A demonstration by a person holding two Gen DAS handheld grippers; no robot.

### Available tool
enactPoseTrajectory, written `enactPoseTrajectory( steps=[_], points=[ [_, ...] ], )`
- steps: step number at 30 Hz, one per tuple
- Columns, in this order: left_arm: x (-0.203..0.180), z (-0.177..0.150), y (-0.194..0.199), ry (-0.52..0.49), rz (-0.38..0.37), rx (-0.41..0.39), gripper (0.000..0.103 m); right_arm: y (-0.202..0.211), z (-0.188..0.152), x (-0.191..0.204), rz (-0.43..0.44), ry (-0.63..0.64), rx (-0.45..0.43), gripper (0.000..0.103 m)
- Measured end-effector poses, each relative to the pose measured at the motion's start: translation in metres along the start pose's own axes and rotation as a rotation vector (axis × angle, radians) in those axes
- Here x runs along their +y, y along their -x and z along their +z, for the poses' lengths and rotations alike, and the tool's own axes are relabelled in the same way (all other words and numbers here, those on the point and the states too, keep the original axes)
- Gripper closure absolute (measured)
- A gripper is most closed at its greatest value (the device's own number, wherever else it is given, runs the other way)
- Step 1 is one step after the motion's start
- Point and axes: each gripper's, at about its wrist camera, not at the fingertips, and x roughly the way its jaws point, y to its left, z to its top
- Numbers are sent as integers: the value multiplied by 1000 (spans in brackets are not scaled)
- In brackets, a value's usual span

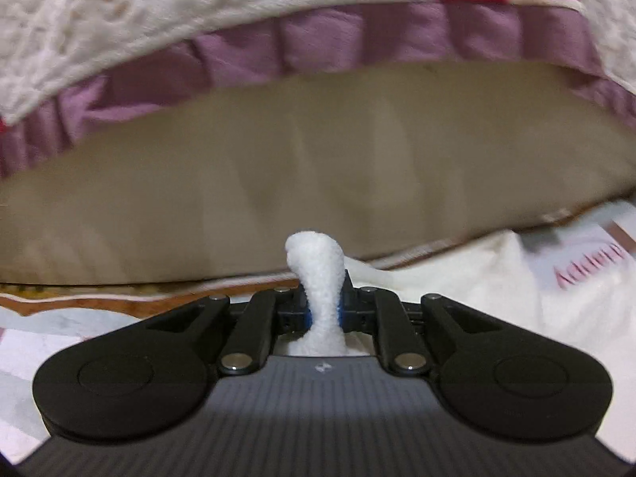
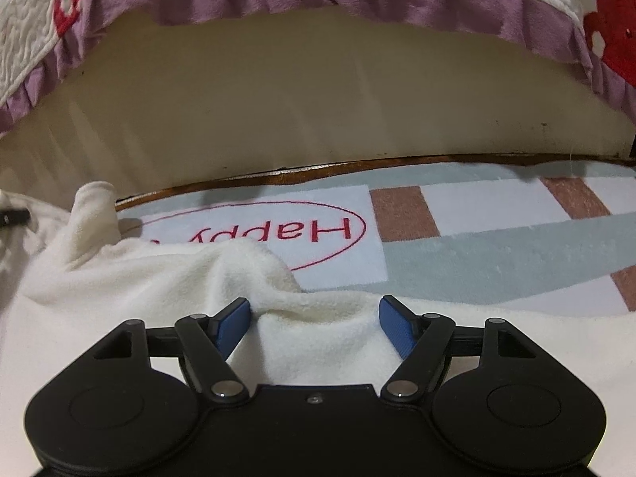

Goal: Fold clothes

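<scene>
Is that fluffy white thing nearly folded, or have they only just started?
Only just started, it seems. No neat fold shows: the white fleece garment lies rumpled on the patterned rug. In hand: the left gripper pinches a tuft of it. The right gripper is open, astride a ridge of fleece, not gripping. All the folding is left.

Tool states, both hands
Left tool [image 1: 322, 310] clamped on a pinch of white fleece [image 1: 318, 278]; right tool [image 2: 314, 326] jaws spread wide, angled downward.

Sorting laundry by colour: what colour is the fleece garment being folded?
White, or slightly cream; the garment shows best in the right wrist view.
</scene>
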Motion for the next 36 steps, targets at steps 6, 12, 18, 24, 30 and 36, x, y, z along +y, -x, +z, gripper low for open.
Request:
enactPoseTrajectory(
  steps=[6,12,18,24,30,36],
  points=[
    [0,-26,-39,20,98,141,92,-2,-1,4,-64,51,6,28],
    [-37,-6,-17,-150,194,150,53,-2,2,4,-75,56,27,28],
    [-73,14,27,-77,-140,-29,30,6,9,-7,5,-56,34,28],
    [-130,7,-5,-281,-179,51,96,10,10,-26,98,-212,7,27],
    [-127,12,-13,-309,-54,-25,94,3,7,-25,98,-201,27,27],
    [-111,12,-38,-152,-40,11,94,1,3,-8,-55,-27,34,30]
  ],
)
